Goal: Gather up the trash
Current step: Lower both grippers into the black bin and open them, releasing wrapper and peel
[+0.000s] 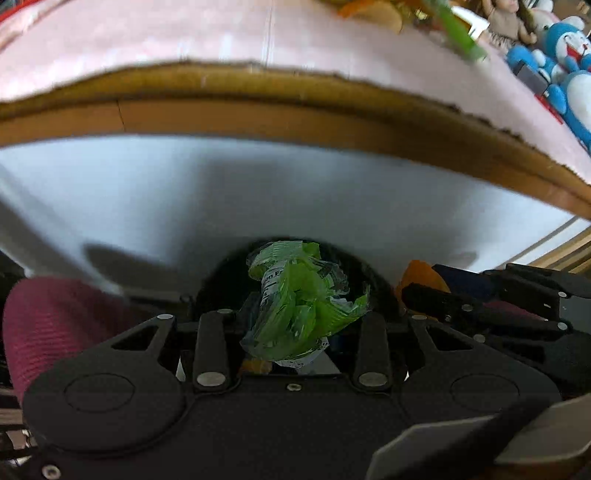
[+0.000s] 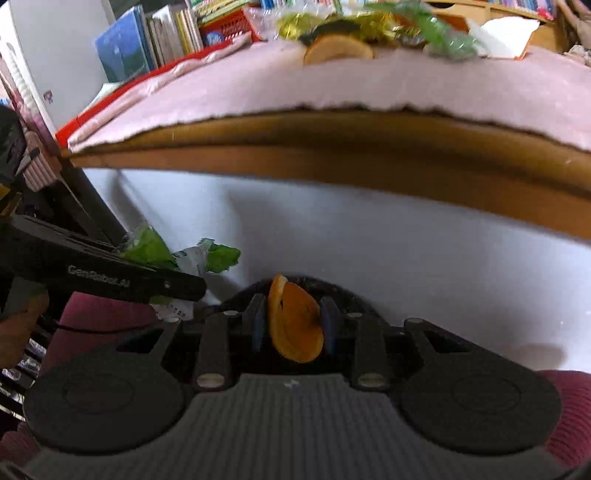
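My left gripper (image 1: 303,314) pinches a green wrapper (image 1: 301,301); my right gripper (image 2: 295,325) clamps an orange peel (image 2: 295,328). Both hang below the table (image 2: 332,158) edge, before a white wall (image 2: 369,240). More trash (image 2: 369,29) lies on the pink cloth (image 2: 369,81), books (image 2: 159,33) behind.

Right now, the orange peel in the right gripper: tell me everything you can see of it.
The orange peel is a curved, cupped piece, bright orange and glossy, with a small dark spot. It stands roughly upright between the right gripper fingers, pinched by the blue pads on both sides, its top poking above them. It hangs below the table edge, touching nothing else.
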`<state>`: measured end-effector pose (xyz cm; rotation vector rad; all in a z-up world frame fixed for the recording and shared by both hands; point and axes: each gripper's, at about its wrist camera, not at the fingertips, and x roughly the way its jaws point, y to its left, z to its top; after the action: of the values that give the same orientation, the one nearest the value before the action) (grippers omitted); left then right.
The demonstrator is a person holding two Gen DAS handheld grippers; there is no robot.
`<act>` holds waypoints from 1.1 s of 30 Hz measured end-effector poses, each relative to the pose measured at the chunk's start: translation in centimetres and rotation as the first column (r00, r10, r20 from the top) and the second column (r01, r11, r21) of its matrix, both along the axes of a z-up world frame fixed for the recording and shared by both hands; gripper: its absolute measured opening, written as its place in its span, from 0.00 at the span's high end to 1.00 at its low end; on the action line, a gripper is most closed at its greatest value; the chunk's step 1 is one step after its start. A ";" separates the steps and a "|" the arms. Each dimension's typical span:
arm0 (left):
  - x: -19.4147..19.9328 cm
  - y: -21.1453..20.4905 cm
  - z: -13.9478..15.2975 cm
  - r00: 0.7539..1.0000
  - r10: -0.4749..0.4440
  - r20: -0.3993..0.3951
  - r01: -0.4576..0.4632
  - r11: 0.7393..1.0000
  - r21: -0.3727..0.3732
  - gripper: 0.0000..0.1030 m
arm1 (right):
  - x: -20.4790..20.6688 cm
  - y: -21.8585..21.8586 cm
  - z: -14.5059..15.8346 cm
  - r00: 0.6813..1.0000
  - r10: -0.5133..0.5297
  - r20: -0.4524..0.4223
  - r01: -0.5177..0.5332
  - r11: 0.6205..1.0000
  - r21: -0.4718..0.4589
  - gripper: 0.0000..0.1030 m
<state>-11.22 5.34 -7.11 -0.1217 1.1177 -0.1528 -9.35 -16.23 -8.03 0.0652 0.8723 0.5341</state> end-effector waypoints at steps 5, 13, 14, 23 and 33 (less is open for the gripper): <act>0.2 0.1 -0.8 1.000 -0.004 -0.027 0.004 1.000 0.004 0.68 | 0.3 0.5 -0.3 1.000 0.009 -0.020 -0.009 1.000 -0.010 0.64; 1.0 0.0 -1.7 0.998 -0.008 -0.059 0.008 1.000 0.006 0.68 | 0.4 0.5 -0.5 0.999 0.015 -0.036 -0.016 1.000 -0.022 0.62; 1.1 0.1 -1.8 0.998 -0.009 -0.061 0.009 1.000 0.005 0.67 | 0.5 0.7 -0.4 0.999 0.016 -0.038 -0.017 1.000 -0.023 0.61; 1.1 0.2 -2.0 0.997 0.010 -0.075 -0.009 1.000 0.009 0.60 | 1.0 1.1 -0.5 0.999 0.019 -0.049 -0.020 0.999 -0.034 0.48; 1.4 0.3 -1.9 0.997 0.033 -0.070 -0.031 0.999 0.025 0.43 | 0.7 1.0 -0.3 0.999 0.019 -0.033 -0.020 0.999 -0.031 0.41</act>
<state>-9.87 5.65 -9.05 -0.1250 1.1870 -0.1072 -8.63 -15.26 -8.34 0.0372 0.9135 0.5390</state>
